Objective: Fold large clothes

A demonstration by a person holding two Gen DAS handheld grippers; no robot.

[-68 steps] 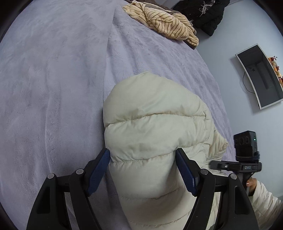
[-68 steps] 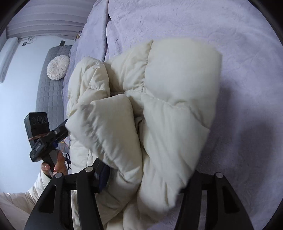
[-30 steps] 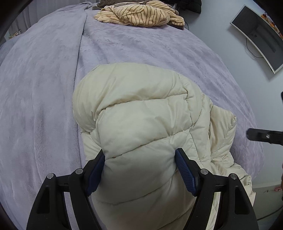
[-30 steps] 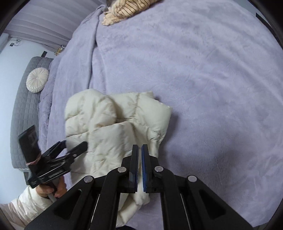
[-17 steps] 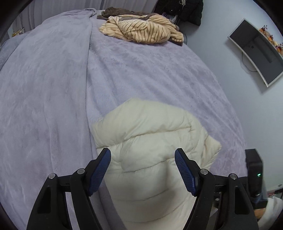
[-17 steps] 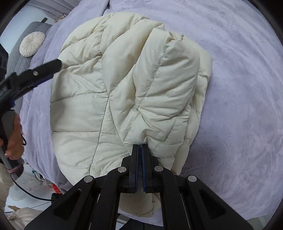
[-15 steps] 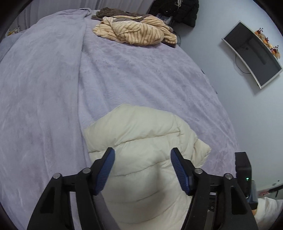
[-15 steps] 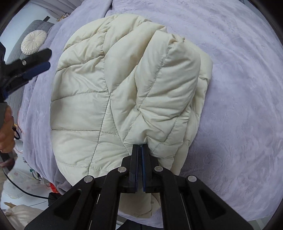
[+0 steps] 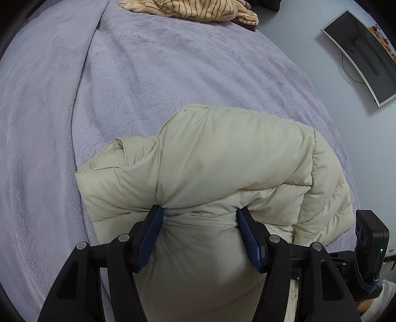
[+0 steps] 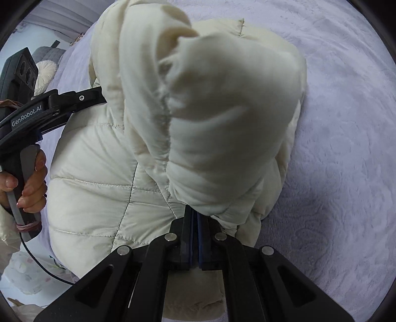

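Observation:
A cream quilted puffer jacket (image 9: 222, 161) lies bunched on a lilac bed cover (image 9: 173, 62). My left gripper (image 9: 199, 218) has its blue pads pressed into a thick fold of the jacket, one on each side. My right gripper (image 10: 194, 218) is shut on a thin edge of the jacket (image 10: 222, 111), and a lifted, folded part bulges up right in front of its camera. The left gripper's body shows in the right wrist view (image 10: 49, 109), held by a hand, with its fingers hidden in the jacket.
A striped beige garment (image 9: 198, 10) lies at the far end of the bed. A monitor (image 9: 363, 54) hangs on the wall to the right. A round cushion (image 10: 45, 71) rests on a grey sofa at the left.
My left gripper has closed in and pinched a fold of the jacket. My right gripper has lifted the held edge, so the jacket now bulges up close to its camera.

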